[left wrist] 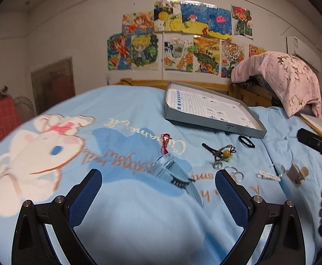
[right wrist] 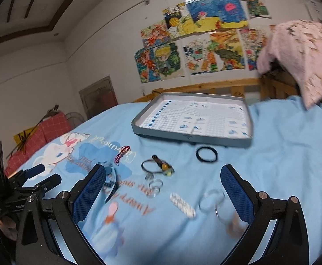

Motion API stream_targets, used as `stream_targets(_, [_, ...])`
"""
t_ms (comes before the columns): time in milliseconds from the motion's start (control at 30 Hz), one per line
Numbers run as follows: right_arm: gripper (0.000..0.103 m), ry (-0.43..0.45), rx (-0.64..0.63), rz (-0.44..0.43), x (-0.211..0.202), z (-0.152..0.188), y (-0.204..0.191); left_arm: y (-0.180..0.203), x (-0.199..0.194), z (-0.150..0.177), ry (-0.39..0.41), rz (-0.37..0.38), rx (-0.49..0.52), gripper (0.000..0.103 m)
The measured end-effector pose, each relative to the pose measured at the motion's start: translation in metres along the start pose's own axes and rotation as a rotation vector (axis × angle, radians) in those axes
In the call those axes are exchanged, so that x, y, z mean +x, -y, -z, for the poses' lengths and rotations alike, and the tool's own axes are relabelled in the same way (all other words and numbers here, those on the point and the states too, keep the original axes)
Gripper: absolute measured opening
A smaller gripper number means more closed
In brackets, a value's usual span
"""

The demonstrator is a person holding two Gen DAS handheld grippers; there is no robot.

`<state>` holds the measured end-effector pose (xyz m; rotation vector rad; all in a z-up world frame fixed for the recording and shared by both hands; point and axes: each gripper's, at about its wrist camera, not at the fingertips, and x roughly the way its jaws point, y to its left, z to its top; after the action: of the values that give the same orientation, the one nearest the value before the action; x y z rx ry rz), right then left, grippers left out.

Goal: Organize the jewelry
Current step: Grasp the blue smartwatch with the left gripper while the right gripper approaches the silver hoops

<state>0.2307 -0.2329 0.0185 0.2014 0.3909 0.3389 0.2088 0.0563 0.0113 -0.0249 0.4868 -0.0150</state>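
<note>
Jewelry lies scattered on a light blue blanket [left wrist: 127, 220]. My left gripper [left wrist: 158, 173] hovers open over a blue hair clip [left wrist: 174, 174], with a red cord bracelet [left wrist: 166, 142] just beyond. To the right lie an amber-bead cord [left wrist: 226, 153], clear rings [left wrist: 233, 172], a white clip [left wrist: 269, 175], a brown claw clip [left wrist: 296, 173] and a black hair tie [left wrist: 246, 141]. My right gripper [right wrist: 163, 169] is open above the bead cord [right wrist: 165, 167], clear rings [right wrist: 154, 186], white clip [right wrist: 183, 205] and a clear bangle [right wrist: 211, 199]. Behind them sits a grey tray [right wrist: 191, 138], also in the left wrist view [left wrist: 214, 130].
A pink floral cloth [left wrist: 282, 77] hangs over the wooden bed rail [right wrist: 205, 87] at the back right. Drawings [left wrist: 172, 39] cover the wall. A red checked item [right wrist: 39, 137] stands off the bed's left side. The left gripper [right wrist: 48, 174] shows at the right view's left edge.
</note>
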Motion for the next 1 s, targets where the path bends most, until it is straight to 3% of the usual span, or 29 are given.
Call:
stream_targets(167, [0.102, -0.033, 0.02, 0.019, 0.048, -0.016, 0.004, -0.01, 0.047, -0.016, -0.064, 0.023, -0.062, 0.102])
stream_targets(333, [0.102, -0.05, 0.022, 0.056, 0.078, -0.013, 0.003, -0.012, 0.077, -0.018, -0.1, 0.013, -0.072, 0.086])
stream_targets(433, [0.102, -0.093, -0.015, 0.038, 0.086, 0.0, -0.001, -0.011, 0.087, -0.005, -0.111, 0.059, -0.059, 0.075])
stream_targets(567, [0.099, -0.161, -0.041, -0.003, 0.095, 0.008, -0.005, -0.014, 0.093, 0.007, -0.1, 0.119, -0.053, 0.069])
stream_targets(667, [0.083, -0.209, -0.049, -0.04, 0.104, 0.015, -0.005, -0.019, 0.097, 0.01, -0.099, 0.156, -0.074, 0.064])
stream_targets(733, [0.067, -0.243, -0.056, -0.06, 0.112, 0.021, -0.005, -0.021, 0.1, 0.012, -0.114, 0.165, -0.086, 0.052])
stream_targets(833, [0.06, -0.304, -0.074, -0.09, 0.123, 0.032, -0.01, -0.021, 0.101, 0.013, -0.121, 0.17, -0.09, 0.04])
stream_targets(1000, [0.049, -0.36, -0.101, -0.09, 0.13, 0.041, -0.016, -0.017, 0.102, 0.016, -0.134, 0.178, -0.069, 0.037])
